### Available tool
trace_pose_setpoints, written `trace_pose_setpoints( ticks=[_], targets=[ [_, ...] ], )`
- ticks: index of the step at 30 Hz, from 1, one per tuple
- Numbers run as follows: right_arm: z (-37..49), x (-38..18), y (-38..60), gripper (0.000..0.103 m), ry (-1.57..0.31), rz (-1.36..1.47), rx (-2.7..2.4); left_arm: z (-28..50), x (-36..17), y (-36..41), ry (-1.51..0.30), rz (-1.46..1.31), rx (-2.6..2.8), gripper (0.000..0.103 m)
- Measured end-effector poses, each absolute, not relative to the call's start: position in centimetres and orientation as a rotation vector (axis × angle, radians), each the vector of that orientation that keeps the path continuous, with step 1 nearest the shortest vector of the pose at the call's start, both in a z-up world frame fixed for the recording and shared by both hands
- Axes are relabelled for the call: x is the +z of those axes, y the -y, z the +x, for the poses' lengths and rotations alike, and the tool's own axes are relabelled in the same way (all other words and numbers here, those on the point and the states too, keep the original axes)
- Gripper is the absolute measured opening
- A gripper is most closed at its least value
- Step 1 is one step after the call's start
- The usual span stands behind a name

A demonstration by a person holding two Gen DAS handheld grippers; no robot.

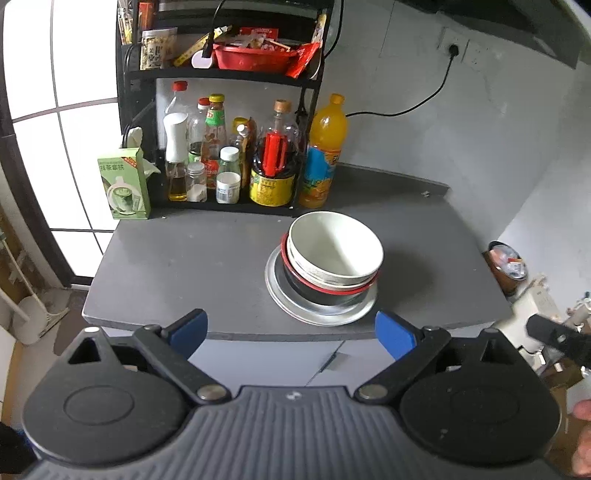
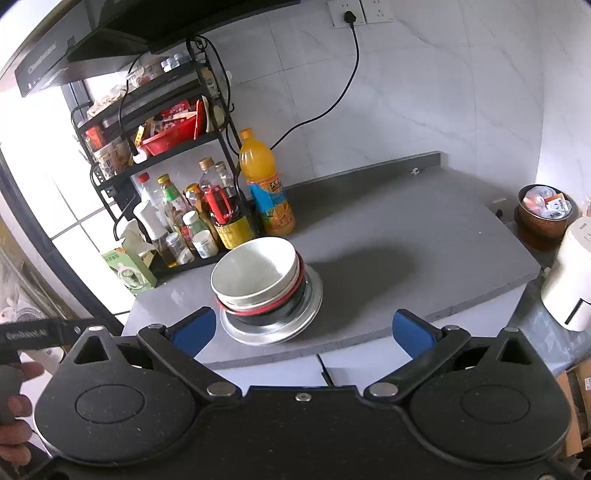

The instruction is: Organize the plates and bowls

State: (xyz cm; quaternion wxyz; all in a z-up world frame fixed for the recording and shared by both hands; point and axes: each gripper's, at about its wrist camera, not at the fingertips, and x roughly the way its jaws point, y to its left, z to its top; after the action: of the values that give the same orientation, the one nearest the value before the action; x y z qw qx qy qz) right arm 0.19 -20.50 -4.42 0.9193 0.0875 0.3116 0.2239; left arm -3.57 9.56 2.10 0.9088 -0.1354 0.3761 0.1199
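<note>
Left wrist: left gripper (image 1: pixel 291 334) spread wide, empty. Ahead, slightly right: glossy white bowl (image 1: pixel 335 246) nested in red-rimmed black bowl (image 1: pixel 325 293) on round metal plate (image 1: pixel 317 314), on matte grey counter (image 1: pixel 184 266). Bottle rack (image 1: pixel 221 147) beyond.

Right wrist: right gripper (image 2: pixel 303 332) spread wide, empty; stack ahead-left, juice bottle (image 2: pixel 266 184) behind.

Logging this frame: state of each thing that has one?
Left gripper: open, empty, short of the counter.
Right gripper: open, empty.
White bowl: upright, empty, top of stack.
Red-rimmed bowl: nested under it.
Metal plate: flat on counter, bottom of stack.
Juice bottle: upright, capped.
Plug: in socket.
</note>
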Motion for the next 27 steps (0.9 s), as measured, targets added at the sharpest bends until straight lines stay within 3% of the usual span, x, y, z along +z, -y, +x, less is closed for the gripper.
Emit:
trace_pose_setpoints(
  ticks=[27],
  targets=[
    [-8.2,-6.1,16.6,0.103,-0.627,0.114,0.283,-8.2,0.2,-10.7,-0.799,-0.132,0.083,0.097]
  ],
)
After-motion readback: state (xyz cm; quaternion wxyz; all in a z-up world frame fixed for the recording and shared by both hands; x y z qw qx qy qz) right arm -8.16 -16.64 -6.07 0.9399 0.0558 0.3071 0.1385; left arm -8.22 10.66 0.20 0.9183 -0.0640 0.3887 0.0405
